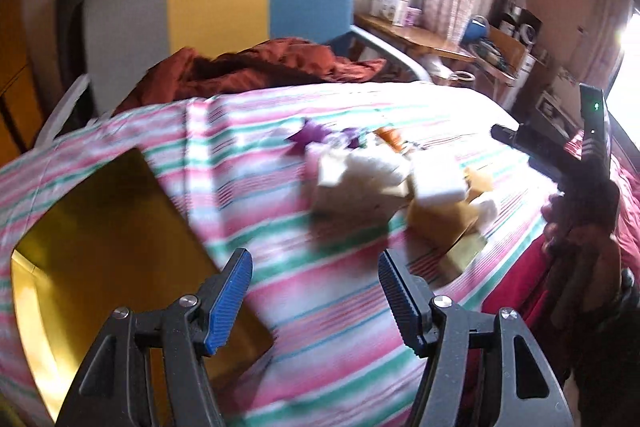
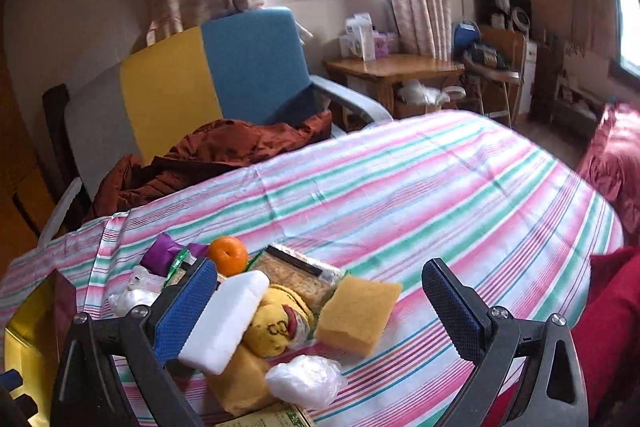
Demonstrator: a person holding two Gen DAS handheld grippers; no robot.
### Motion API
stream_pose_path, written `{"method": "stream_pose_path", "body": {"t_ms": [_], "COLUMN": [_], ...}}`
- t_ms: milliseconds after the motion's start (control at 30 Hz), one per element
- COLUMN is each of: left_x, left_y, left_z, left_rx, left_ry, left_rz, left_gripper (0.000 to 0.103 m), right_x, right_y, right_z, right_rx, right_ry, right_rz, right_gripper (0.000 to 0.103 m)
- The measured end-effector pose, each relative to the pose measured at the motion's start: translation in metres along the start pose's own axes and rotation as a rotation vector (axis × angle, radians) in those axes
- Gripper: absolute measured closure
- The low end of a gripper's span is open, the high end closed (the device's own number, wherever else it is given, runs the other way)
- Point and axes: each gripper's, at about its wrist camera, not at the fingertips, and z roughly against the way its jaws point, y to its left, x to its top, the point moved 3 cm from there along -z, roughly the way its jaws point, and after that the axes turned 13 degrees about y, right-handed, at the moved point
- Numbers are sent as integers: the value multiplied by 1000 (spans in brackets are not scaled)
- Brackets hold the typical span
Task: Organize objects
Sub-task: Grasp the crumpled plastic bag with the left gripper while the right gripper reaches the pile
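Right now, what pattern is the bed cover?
The bed cover has pink, white and green stripes, clearest in the right wrist view.

Pink-green striped bedsheet (image 2: pixel 400 187), orange fruit (image 2: pixel 227 254), yellow sponge (image 2: pixel 356 315)

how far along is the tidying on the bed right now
Nothing looks sorted yet. The orange, white block, yellow sponge and plastic bag lie heaped on the striped sheet. The left gripper and right gripper are open and empty. The yellow box looks empty.
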Motion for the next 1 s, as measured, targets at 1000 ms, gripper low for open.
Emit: {"method": "stream_pose_path", "body": {"t_ms": [1000], "left_x": [70], "left_y": [-37], "left_z": [-88], "left_rx": [-19], "left_ry": [37], "left_rz": [-78], "left_gripper": [47], "right_x": [-2], "right_y": [5], "right_z": [-11], "right_rx": [104], "right_ry": [64], "right_rz": [-4], "right_gripper": [0]}}
